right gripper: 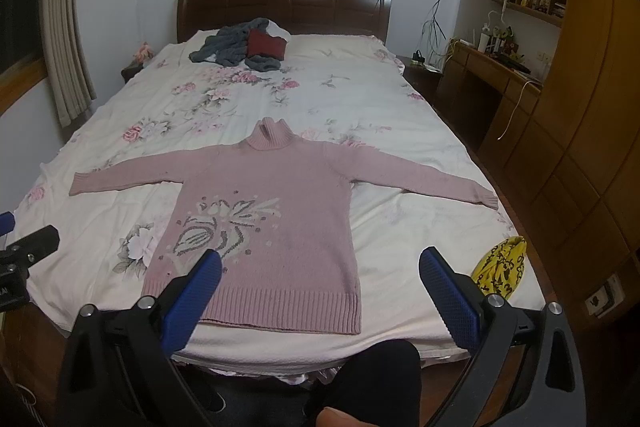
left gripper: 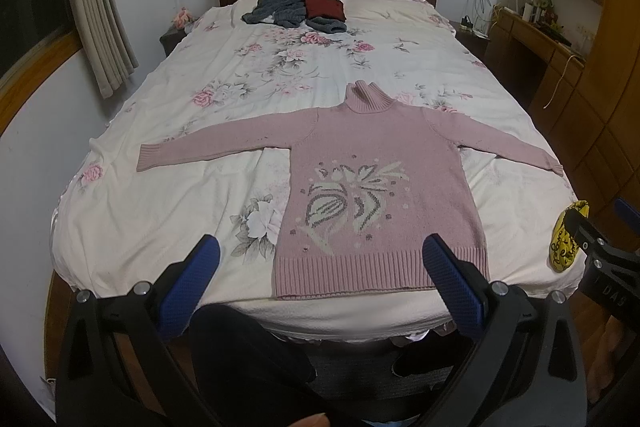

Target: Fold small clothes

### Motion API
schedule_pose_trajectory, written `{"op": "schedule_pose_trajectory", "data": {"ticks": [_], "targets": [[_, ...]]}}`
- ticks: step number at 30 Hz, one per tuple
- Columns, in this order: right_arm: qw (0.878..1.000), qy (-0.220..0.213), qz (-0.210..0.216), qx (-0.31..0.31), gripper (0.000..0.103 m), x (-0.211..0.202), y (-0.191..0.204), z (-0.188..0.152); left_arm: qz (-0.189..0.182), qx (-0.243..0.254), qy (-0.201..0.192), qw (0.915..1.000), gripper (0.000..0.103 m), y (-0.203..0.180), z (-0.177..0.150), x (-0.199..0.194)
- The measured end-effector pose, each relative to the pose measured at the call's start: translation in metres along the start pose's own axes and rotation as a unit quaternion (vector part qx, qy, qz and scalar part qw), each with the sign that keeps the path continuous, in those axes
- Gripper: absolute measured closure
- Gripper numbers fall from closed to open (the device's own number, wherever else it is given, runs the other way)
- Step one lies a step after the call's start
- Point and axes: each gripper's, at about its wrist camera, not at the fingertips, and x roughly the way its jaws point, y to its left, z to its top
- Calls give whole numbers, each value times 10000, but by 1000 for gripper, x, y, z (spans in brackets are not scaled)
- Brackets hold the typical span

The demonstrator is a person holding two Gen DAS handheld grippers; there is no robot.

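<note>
A pink turtleneck sweater (left gripper: 380,163) (right gripper: 276,195) with a leaf pattern on its front lies flat on the bed, both sleeves spread wide, its ribbed hem at the near edge. My left gripper (left gripper: 320,259) hangs open above the hem, holding nothing. In the right wrist view my right gripper (right gripper: 320,267) is also open and empty, hovering over the hem's right part. Neither gripper touches the cloth. The right gripper's body shows at the right edge of the left wrist view.
The bed (left gripper: 160,195) (right gripper: 400,115) has a white floral cover. A pile of grey and dark red clothes (left gripper: 304,9) (right gripper: 244,45) lies near the headboard. A yellow patterned cloth (left gripper: 568,239) (right gripper: 502,265) sits at the near right corner. A wooden desk and cabinets (right gripper: 560,107) stand to the right.
</note>
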Motion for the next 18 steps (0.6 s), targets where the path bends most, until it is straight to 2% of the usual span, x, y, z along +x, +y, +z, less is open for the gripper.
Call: {"op": "schedule_pose_trajectory", "data": {"ticks": [18], "targets": [[10000, 17, 18, -2, 4, 2, 1, -5, 3, -22, 11, 10000, 3, 5, -3, -1]]}}
